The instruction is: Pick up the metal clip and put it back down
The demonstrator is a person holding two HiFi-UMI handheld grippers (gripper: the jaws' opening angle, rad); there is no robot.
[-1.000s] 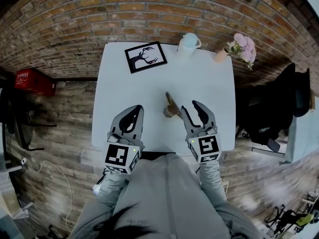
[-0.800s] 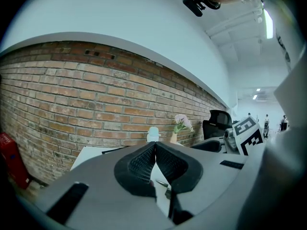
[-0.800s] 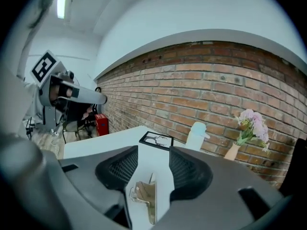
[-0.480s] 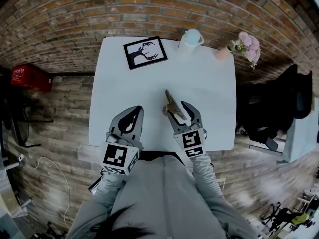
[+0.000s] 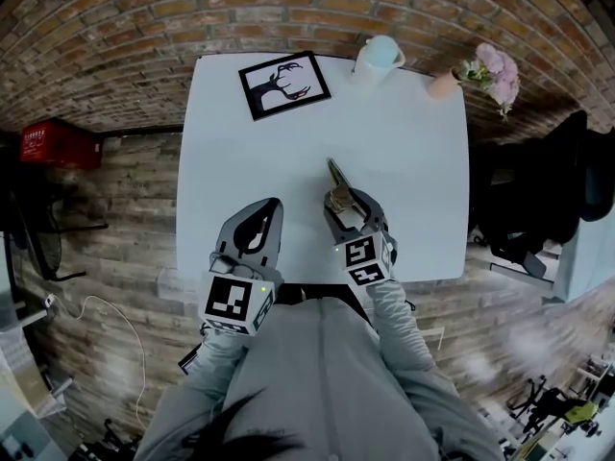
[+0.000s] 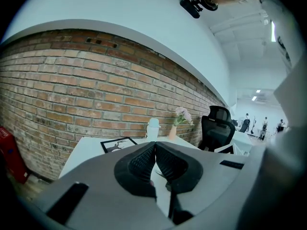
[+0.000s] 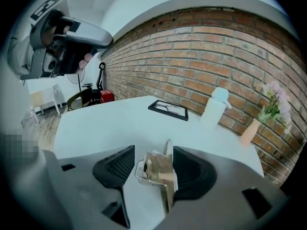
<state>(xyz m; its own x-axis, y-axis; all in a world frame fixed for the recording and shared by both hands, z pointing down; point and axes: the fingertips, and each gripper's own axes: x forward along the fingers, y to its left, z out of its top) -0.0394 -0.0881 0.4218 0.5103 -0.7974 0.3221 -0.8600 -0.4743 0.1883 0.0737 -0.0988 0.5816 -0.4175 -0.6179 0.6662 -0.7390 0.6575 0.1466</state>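
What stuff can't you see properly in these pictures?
- Head view: the lower part of the metal clip is hidden between the fingers of the right gripper.
- Left gripper view: the left gripper, with its shut fingers and grey body, hides the near part of the table.
- Left gripper view: the framed picture is too small to make out.
- Head view: the print on the red box is too small to read.

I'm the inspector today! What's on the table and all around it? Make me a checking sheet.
Surface: white table.
Job's things: metal clip on the table, between the right gripper's jaws.
Clutter: framed picture, white bottle, vase of pink flowers, all along the far edge.
Grippers: left gripper shut, empty; right gripper open, a jaw on each side of the clip, not squeezing.
Cables: white cable on the floor, left of the table.
Surroundings: brick wall, red box, black chair.
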